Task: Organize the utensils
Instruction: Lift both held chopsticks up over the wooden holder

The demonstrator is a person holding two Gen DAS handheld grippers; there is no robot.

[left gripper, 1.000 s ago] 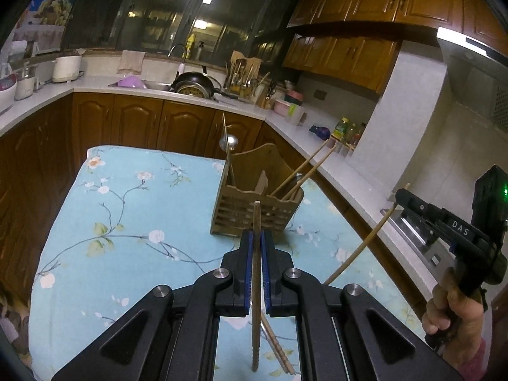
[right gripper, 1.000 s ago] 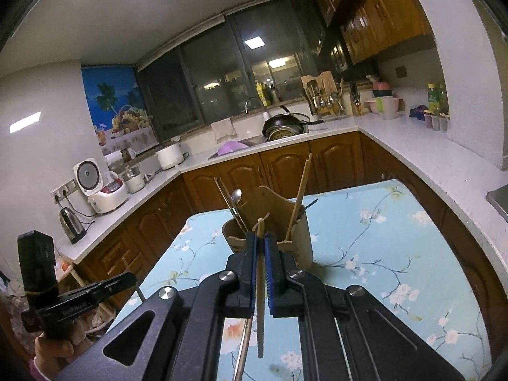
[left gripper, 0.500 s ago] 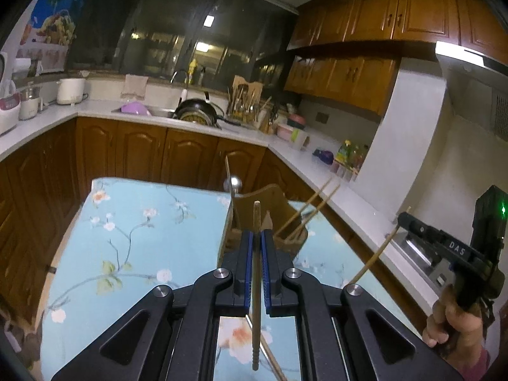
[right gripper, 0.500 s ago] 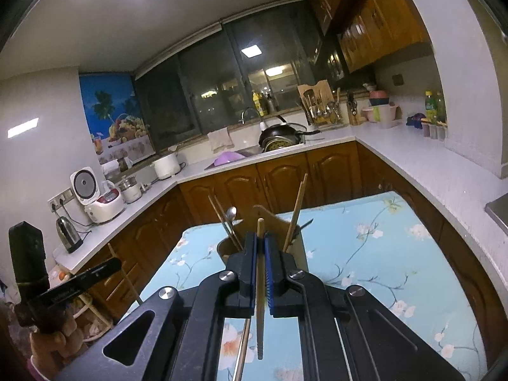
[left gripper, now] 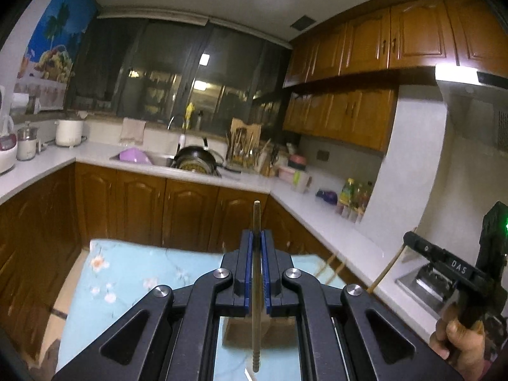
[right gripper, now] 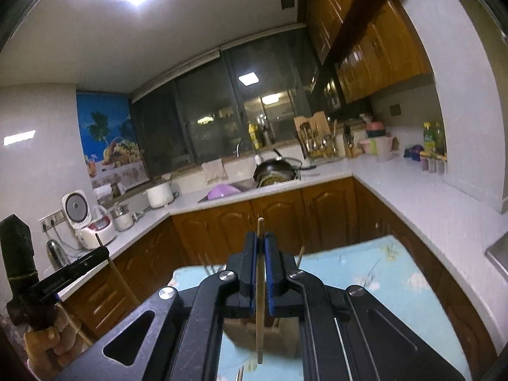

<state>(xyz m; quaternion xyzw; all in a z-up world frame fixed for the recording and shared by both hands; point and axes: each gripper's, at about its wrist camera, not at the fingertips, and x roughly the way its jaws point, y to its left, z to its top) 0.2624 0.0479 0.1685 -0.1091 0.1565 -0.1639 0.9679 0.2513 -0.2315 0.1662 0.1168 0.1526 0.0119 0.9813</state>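
Left wrist view shows a wooden chopstick [left gripper: 256, 273] clamped upright between the blue pads of the left gripper [left gripper: 257, 244], its tip rising past the fingertips and its ridged end hanging below them. Beneath the jaws, part of a wooden utensil holder [left gripper: 236, 333] shows on the floral blue tablecloth [left gripper: 127, 279]. Far right, a hand carries the right gripper [left gripper: 444, 258] with a second chopstick [left gripper: 389, 268] slanting down from it. Right wrist view shows that second chopstick [right gripper: 260, 273] pinched between the right gripper's [right gripper: 261, 244] blue pads, with the holder [right gripper: 241, 330] partly hidden below. Beyond the table, a black wok [right gripper: 276, 171] sits by the sink on the white counter [right gripper: 397, 184].
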